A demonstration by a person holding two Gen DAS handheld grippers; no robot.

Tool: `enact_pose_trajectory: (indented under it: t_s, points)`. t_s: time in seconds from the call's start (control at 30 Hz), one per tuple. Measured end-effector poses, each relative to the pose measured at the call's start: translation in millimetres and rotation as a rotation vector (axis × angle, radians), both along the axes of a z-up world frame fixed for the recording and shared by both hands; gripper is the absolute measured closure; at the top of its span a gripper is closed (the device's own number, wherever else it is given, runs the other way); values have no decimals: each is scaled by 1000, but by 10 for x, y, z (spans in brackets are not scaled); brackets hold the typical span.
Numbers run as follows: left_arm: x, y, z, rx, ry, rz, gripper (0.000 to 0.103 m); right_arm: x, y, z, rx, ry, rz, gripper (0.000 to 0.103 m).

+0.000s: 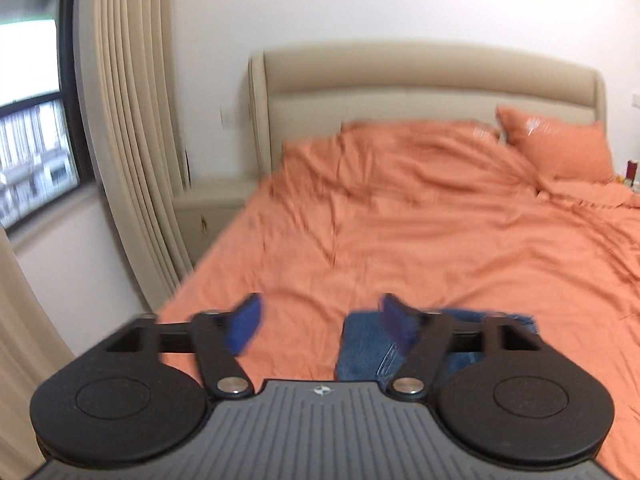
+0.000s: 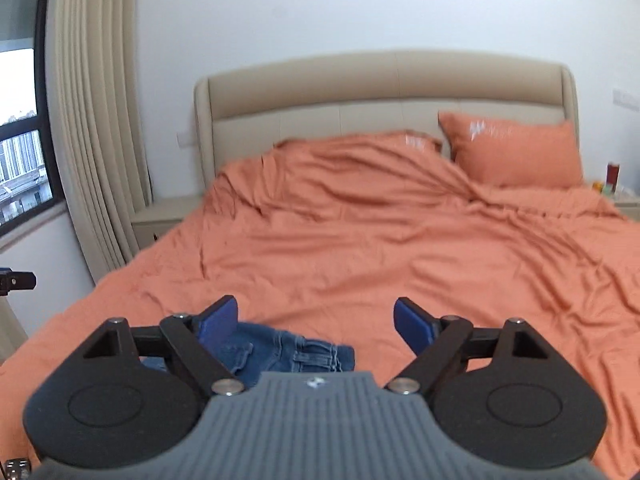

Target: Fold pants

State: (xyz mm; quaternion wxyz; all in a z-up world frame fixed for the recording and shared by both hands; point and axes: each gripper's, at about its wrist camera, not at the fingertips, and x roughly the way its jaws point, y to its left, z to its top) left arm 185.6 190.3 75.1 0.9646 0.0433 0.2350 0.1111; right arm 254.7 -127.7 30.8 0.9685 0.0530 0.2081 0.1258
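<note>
- The jeans (image 2: 280,354) lie bunched low in the right wrist frame, left of centre, on the bed (image 2: 360,240); waistband and belt loops show.
- Denim looks soft but fairly heavy; it should drape and sag, not slip. Best hold is probably the thick waistband.
- The right gripper (image 2: 316,322) hangs above them, fingers apart and empty.
- The left gripper (image 1: 320,322) likewise is spread, jeans at lower right.

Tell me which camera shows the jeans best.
The right wrist view: the jeans lie on the orange bedding between the open right tongs, waistband and belt loops visible. The left wrist view shows only a blurred denim patch, partly hidden behind one finger of the open left tongs.
</note>
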Motion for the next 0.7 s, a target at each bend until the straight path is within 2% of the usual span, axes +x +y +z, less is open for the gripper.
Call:
enact_pose_trajectory:
  t_s: [0.13, 0.17, 0.3, 0.4, 0.53, 0.7]
  points:
    - [-577, -353, 229, 63, -108, -11, 5, -618, -75, 228, 22, -64, -20, 21]
    - [-697, -431, 238, 63, -119, -6, 0, -760, -84, 240, 15, -75, -25, 21]
    - [-1049, -667, 144, 12, -136, 12, 0, -1338, -133, 176, -9, -92, -53, 21]
    - [-1192, -837, -25, 13, -119, 43, 0, -1696, -122, 83, -28, -95, -47, 21]
    - [-1327, -996, -289, -8, -56, 54, 0, -2068, -67, -55, -36, -98, -47, 21]
    - [-1390, -1081, -617, -28, 58, 59, 0, -2236, 92, -283, -41, -40, -3, 21]
